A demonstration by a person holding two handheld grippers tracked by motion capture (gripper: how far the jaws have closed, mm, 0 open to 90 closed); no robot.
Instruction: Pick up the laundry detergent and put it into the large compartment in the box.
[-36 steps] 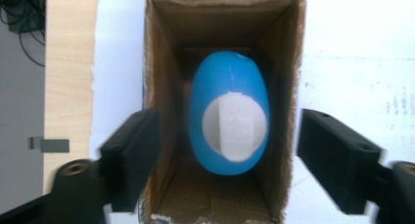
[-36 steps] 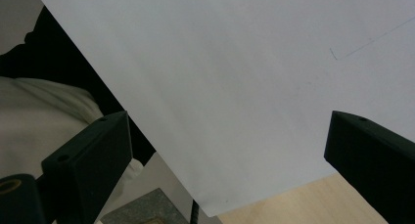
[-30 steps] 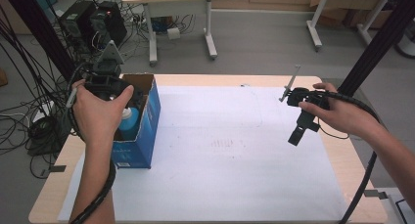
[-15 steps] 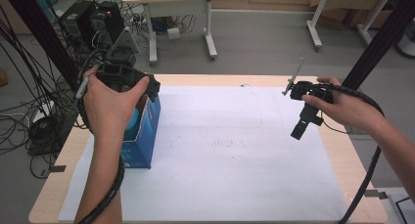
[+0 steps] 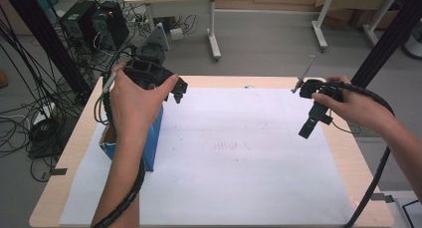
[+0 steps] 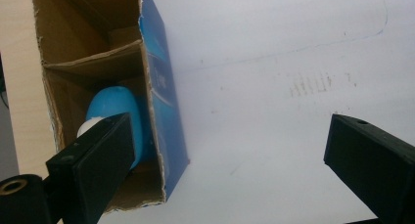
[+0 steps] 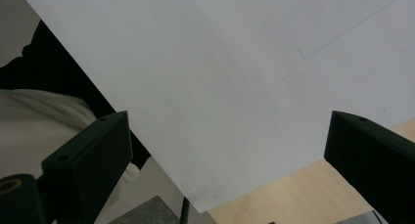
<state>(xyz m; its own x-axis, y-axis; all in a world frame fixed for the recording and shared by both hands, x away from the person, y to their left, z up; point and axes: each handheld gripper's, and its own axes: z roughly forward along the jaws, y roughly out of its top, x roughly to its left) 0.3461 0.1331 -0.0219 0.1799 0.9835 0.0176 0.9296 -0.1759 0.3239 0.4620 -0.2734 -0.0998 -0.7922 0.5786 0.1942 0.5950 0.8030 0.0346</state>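
Nearest you, your left forearm rises from the bottom edge, a black cable (image 5: 130,198) coiled around it. Your left hand (image 5: 132,106) holds the left gripper (image 5: 175,91) above the blue cardboard box (image 5: 152,138), which stands on the white paper sheet (image 5: 239,158) near the table's left side. The left gripper's jaws have just been opening and stand wide apart with nothing between them. In the left gripper view, the box (image 6: 164,111) is open at the top, a cardboard divider splits its inside, and a blue bottle with a white cap (image 6: 115,111) lies in the nearer compartment. Across the sheet, well apart from the box, your right hand (image 5: 356,108) holds the right gripper (image 5: 308,128) above the paper's right part, pointing down; its jaws also stand wide apart, empty. The wooden table (image 5: 199,81) shows as a bare rim around the sheet.
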